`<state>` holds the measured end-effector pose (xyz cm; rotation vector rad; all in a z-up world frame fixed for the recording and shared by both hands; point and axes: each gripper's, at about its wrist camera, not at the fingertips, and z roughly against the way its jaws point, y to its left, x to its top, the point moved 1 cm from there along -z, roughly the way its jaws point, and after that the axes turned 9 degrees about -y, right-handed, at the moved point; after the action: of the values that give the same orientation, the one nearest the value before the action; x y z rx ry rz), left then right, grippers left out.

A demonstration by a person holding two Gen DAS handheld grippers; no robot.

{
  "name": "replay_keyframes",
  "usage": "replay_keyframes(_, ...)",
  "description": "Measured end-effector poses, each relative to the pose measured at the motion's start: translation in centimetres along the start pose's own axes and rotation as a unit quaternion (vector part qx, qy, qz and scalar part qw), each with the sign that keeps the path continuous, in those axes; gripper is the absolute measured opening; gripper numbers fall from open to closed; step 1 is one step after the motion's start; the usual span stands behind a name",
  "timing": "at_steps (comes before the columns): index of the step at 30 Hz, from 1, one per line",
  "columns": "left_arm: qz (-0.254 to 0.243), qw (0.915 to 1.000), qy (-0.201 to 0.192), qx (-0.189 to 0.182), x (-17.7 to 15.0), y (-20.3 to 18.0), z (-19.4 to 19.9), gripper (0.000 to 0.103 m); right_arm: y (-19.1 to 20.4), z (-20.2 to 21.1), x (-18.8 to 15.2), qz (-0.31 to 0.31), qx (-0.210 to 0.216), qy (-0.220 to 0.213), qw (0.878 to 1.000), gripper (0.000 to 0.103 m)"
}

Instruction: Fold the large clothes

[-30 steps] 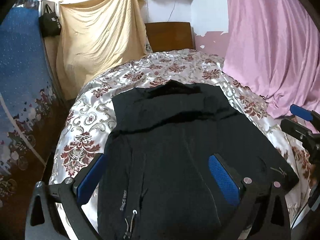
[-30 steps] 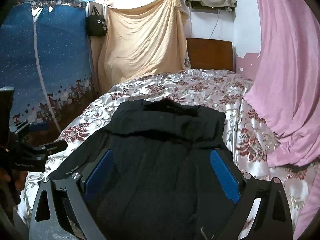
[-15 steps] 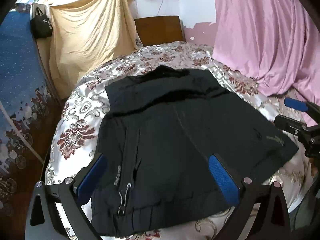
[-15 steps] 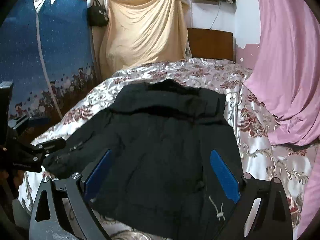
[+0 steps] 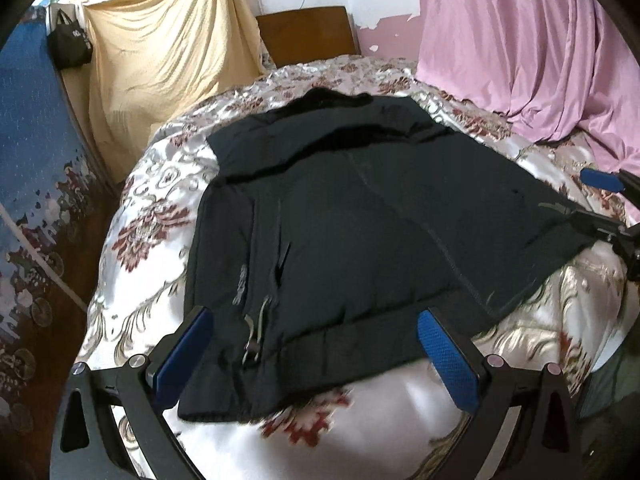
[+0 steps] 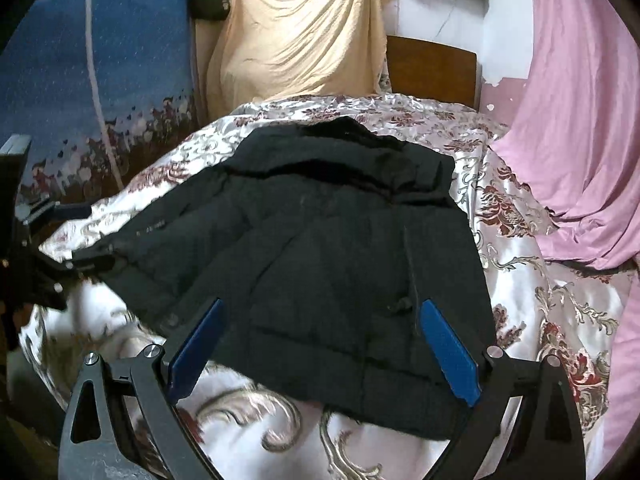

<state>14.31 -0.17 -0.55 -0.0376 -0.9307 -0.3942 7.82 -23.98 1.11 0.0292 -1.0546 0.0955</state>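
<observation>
Left wrist view: pale lettering on black jacket (image 5: 360, 232) near zipper, too blurred to read. Right wrist view: small print on sleeve, likewise illegible. Jacket spread flat on floral bedspread (image 5: 132, 248), hem nearest both cameras. Left hand-held gripper (image 5: 316, 344) wide open, holding nothing, hem between its blue pads. Right hand-held gripper (image 6: 324, 340) likewise spread and empty, above hem.
</observation>
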Motion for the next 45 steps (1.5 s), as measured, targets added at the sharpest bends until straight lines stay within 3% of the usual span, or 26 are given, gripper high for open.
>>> replay_keyframes(7, 0.014, 0.9997, 0.021, 0.004, -2.1, 1.6, 0.2, 0.103, -0.4, 0.1, -1.1, 0.001, -0.01, 0.015, 1.0, 0.095)
replay_keyframes(17, -0.029, 0.9969, 0.072, 0.012, -4.3, 2.4, -1.4, 0.103, -1.1, -0.7, -2.9, -0.007, -0.015, 0.043, 0.999, 0.095)
replay_keyframes(27, -0.057, 0.9957, 0.06, 0.042, -4.1, 1.1, -3.0, 0.103, -1.6, -1.7, -4.5, 0.003, -0.024, 0.077, 0.997, 0.096)
replay_keyframes(33, -0.01, 0.9984, 0.051, 0.02, -4.7, 2.3, -3.3, 0.103, -2.0, -2.3, -5.0, 0.051, -0.012, 0.104, 0.993, 0.101)
replay_keyframes(41, -0.005, 0.9986, 0.046, 0.028, -4.8, 2.1, -3.2, 0.103, -2.7, -3.5, -4.2, 0.144, -0.042, 0.108, 0.983, 0.101)
replay_keyframes(45, 0.0, 0.9986, 0.032, 0.042, -5.1, 2.1, -3.1, 0.103, -2.3, -4.4, -3.8, 0.153, -0.047, 0.105, 0.981, 0.101)
